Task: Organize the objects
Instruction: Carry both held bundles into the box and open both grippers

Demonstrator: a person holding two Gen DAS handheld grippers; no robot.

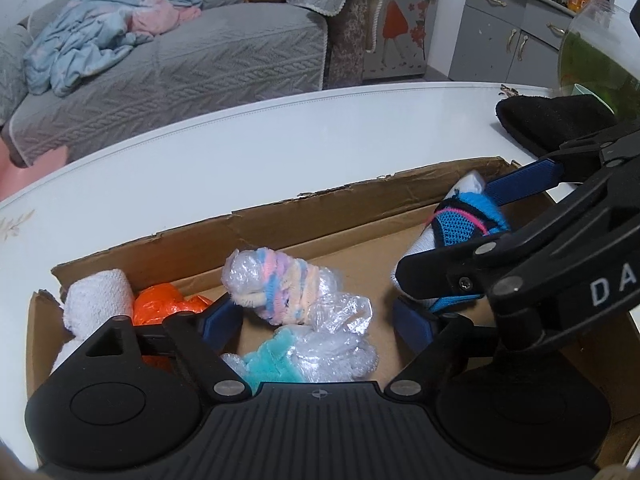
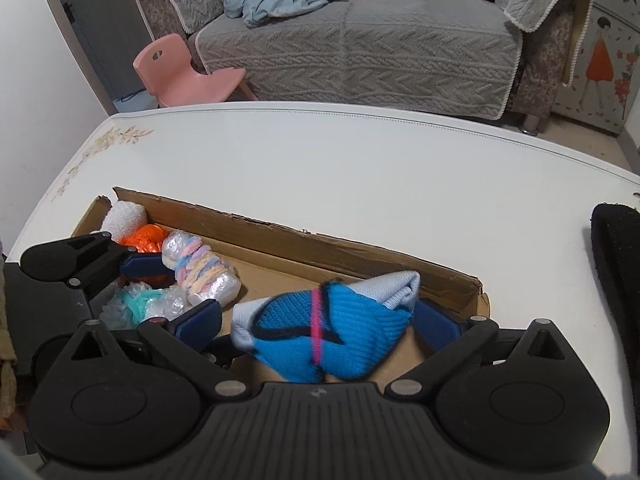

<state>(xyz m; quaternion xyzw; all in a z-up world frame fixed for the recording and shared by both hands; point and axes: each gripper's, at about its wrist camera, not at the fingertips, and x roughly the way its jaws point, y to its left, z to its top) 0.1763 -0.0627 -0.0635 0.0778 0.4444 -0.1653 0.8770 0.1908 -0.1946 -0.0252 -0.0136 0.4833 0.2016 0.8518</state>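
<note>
- Sitting nearest the right wrist camera, the blue sock bundle [image 2: 336, 340] is filling the span between the right gripper [image 2: 320, 322] fingers, inside the cardboard box [image 2: 280, 236] at its right end; the jaws are standing wide, each pad beside it, contact unclear.
- Hovering over the box's left half, the left gripper [image 1: 320, 320] is spreading wide around the pastel wrapped bundle [image 1: 276, 284], gripping nothing.
- Lying below it is a teal wrapped bundle [image 1: 276, 360]; an orange bundle [image 1: 160, 304] and white roll [image 1: 100, 296] are sitting in the left corner.
- Resting on the white table [image 2: 340, 168] is a black slipper [image 1: 556, 120].

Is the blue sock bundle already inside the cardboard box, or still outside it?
Inside. The blue sock bundle sits within the cardboard box walls, between the right hand-held gripper fingers; whether it rests on the floor is unclear.
</note>
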